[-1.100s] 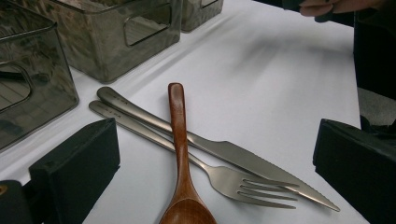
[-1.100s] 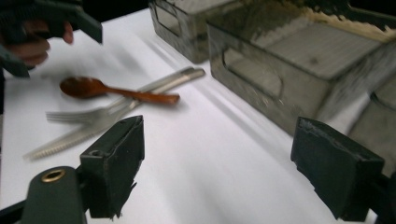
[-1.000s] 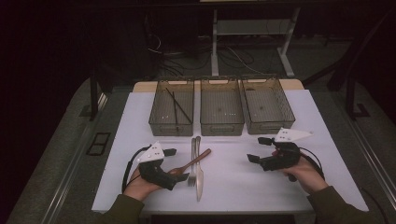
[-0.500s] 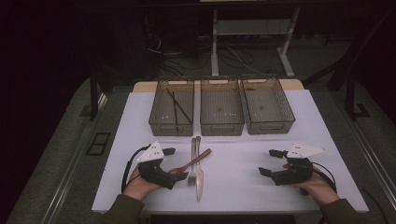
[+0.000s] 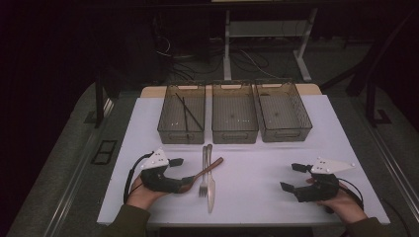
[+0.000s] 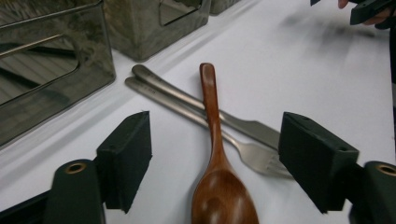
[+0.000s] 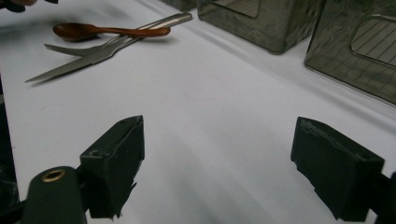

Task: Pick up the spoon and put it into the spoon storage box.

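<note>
the left gripper (image 6: 215, 163) lay low on the white table (image 5: 257, 173) at the near left, held in the person's left hand (image 5: 143, 195). its jaws had just been closing in, yet in the left gripper view they stood spread, one on each side of the bowl of the wooden spoon (image 6: 219, 186), with a gap between each pad and the wood, so nothing was pinched. the spoon lay flat on the table, its bowl toward the left gripper and its handle slanting away over the handles of the fork (image 6: 247, 151) and the knife (image 6: 252, 130), touching them where it crossed. fork and knife lay side by side, just beside each other, their handles toward the far side and the knife's tip nearest the table's front edge

at the near right, well apart from the cutlery, the right gripper (image 7: 219, 163) sat in the right hand (image 5: 346, 202), its jaws spread with only bare table between them

farther back stood three dark mesh bins in a row, touching or nearly so. the left bin (image 5: 165, 121) held two thin dark sticks (image 5: 188, 113); the middle bin (image 5: 234, 133) and the right bin (image 5: 301, 118) looked bare inside. the spoon's handle end lay just short of the left and middle bins
</note>
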The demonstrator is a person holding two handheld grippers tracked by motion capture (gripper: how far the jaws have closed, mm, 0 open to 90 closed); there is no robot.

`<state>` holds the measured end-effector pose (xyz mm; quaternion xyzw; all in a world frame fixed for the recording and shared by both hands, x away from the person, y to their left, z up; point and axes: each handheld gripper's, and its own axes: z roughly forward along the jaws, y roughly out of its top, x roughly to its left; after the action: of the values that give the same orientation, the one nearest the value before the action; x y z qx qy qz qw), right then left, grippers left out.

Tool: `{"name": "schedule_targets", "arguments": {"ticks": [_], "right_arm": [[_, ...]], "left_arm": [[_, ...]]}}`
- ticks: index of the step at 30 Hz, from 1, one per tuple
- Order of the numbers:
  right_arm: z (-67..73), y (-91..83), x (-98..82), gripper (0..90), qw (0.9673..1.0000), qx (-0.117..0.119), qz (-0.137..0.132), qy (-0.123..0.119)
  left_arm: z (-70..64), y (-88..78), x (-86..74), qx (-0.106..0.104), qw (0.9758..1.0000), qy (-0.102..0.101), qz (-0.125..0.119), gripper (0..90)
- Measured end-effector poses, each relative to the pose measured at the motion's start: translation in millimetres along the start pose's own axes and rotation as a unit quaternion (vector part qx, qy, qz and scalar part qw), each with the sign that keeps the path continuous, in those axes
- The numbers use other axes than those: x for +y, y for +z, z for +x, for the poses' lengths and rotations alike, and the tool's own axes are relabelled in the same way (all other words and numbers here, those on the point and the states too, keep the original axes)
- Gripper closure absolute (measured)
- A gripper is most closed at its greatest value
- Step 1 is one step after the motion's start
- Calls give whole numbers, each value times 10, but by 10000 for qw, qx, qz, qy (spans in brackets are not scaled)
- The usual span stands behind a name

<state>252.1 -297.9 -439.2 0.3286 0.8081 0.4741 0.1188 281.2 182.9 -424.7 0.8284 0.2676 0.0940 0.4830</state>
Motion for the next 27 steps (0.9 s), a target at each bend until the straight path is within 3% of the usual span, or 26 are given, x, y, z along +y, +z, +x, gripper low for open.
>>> {"name": "schedule_targets", "arguments": {"ticks": [7,10,27], "right_arm": [[-1,15,-10,168,9999,-41,104,-18],[2,27,-16,168,9998,-109,163,-56],[12,39,-29,168,9995,-130,268,-66]], "left_arm": [[52,-65,-90,119,9997,-42,222,289],[49,-61,-134,78,9994,-118,325,297],[7,129,-159,-80,9958,-10,912,420]]}}
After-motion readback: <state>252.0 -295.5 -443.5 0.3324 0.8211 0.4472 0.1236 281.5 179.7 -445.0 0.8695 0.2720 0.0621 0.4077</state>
